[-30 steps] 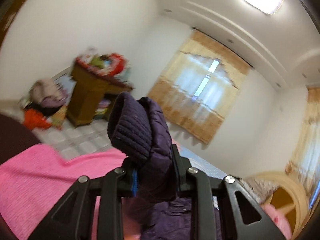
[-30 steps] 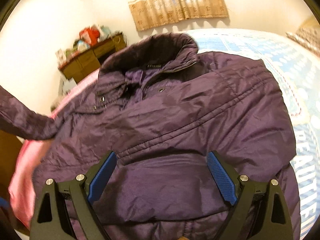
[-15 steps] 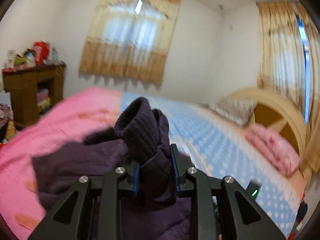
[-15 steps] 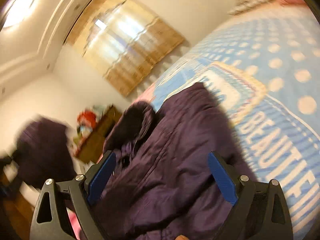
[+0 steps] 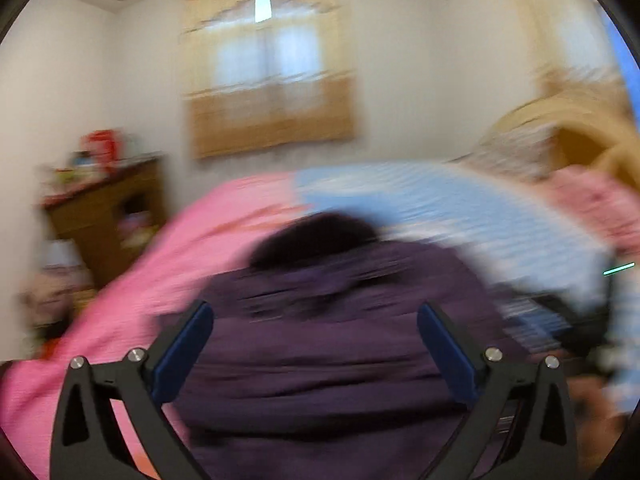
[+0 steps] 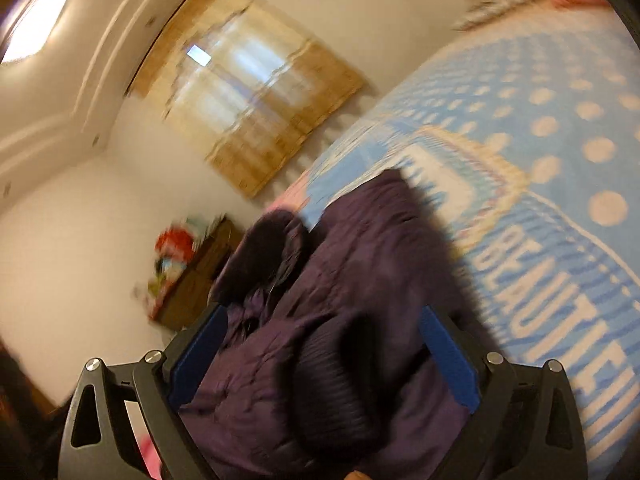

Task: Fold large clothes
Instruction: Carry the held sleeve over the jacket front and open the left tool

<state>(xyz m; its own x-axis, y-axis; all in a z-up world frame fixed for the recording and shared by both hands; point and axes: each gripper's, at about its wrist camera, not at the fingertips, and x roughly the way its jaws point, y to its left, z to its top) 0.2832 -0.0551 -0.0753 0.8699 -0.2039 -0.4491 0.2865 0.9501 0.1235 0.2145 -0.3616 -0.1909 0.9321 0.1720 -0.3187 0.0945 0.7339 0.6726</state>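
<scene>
- A dark purple padded jacket (image 5: pixel 328 344) is lying on the bed, partly on the pink blanket (image 5: pixel 120 308) and partly on the light blue dotted bedspread (image 6: pixel 560 128), with its dark collar (image 5: pixel 316 240) pointing toward the far wall.
- A sleeve with a ribbed knit cuff (image 6: pixel 332 384) is resting on top of the jacket body, seen in the right wrist view.
- The left gripper (image 5: pixel 316 348) is hovering just above the jacket with its blue-padded fingers spread wide, gripping nothing.
- The right gripper (image 6: pixel 320 356) is also standing wide open over the jacket, the cuff lying between its fingers without being pinched.
- Both views are showing motion blur, so fine detail on the fabric is hard to read.
- A wooden cabinet (image 5: pixel 108 212) with colourful items on top is standing against the wall to the left of the bed.
- A window with tan curtains (image 5: pixel 268 84) is glowing on the far wall.
- A curved wooden headboard (image 5: pixel 580 128) and a pink pillow (image 5: pixel 592 204) are sitting at the right end of the bed.
</scene>
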